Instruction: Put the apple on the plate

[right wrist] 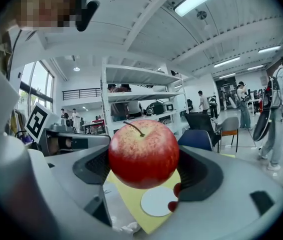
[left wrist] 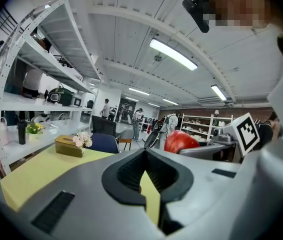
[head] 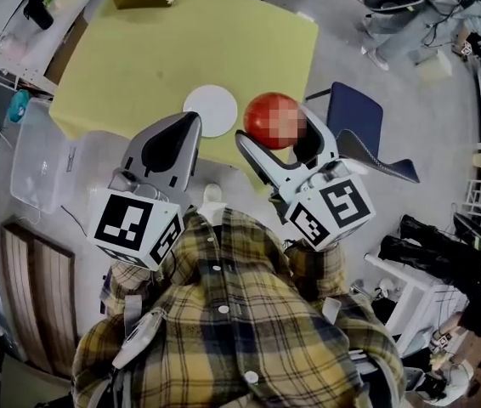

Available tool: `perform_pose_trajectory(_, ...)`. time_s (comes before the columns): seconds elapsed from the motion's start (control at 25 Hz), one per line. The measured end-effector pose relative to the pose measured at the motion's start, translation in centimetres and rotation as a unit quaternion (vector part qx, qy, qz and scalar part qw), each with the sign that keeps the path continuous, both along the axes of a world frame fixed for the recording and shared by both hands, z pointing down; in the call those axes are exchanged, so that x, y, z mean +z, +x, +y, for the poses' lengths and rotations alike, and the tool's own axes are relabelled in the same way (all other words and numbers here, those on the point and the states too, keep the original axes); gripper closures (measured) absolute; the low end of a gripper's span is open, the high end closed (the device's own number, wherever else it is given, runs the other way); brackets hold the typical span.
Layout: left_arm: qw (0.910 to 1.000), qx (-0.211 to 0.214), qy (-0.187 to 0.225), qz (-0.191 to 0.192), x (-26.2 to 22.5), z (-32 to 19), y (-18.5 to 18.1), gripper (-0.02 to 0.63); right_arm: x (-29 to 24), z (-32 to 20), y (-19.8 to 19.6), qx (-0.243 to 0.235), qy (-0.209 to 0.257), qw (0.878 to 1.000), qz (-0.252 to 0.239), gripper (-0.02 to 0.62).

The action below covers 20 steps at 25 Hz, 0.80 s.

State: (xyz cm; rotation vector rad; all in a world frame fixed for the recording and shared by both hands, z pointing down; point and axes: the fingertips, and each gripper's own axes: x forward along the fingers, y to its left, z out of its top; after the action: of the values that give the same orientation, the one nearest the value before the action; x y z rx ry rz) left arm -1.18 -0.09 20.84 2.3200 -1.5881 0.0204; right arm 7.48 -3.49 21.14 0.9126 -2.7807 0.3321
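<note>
Right gripper (head: 276, 133): jaws pinch the red apple (right wrist: 143, 154) by its sides, stem up.
Apple: held in the air over the near edge of the yellow table (head: 130, 58), just right of the plate, not on it.
Plate (head: 211, 110): white, round, lying on the table.
Left gripper (head: 189, 124): jaws pressed together, holding nothing, near the plate.

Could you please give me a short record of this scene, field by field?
right tongs: shut on the apple, held in the air
left tongs: shut, empty
plate: white, bare, lying on the yellow table
apple versus plate: apart; apple beside it in the head view
task state: apple not yet on plate
</note>
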Motion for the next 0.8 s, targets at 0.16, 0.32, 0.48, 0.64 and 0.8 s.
perform_pose_trajectory(0.16, 0.9996, 0.027, 0.008, -0.007, -0.7, -1.6, -0.4, 0.604, -0.5, -1.1, -0.4, 0.023, 0.003, 1.0, 0.0, 0.198)
perform_pose_trajectory(0.32, 0.9983, 0.058, 0.011, -0.006, -1.3, -3.8, -2.4, 0.604, -0.6, -2.6, -2.2, 0.055, 0.002, 0.998, 0.002, 0.198)
perform_pose_trajectory(0.48, 0.9951, 0.098, 0.012, -0.007, -1.5, -7.0, -5.2, 0.604, -0.6, -5.0, -4.3, 0.099, -0.001, 0.995, 0.007, 0.198)
perform_pose_trajectory(0.64, 0.9915, 0.129, 0.012, -0.013, -1.2, -9.5, -7.3, 0.604, -0.4, -6.9, -6.2, 0.133, -0.001, 0.991, 0.01, 0.198)
perform_pose_trajectory(0.8, 0.9836, 0.18, 0.009, -0.015, -0.6, -10.6, -7.6, 0.604, 0.0, -7.5, -7.0, 0.174, -0.001, 0.985, 0.016, 0.198)
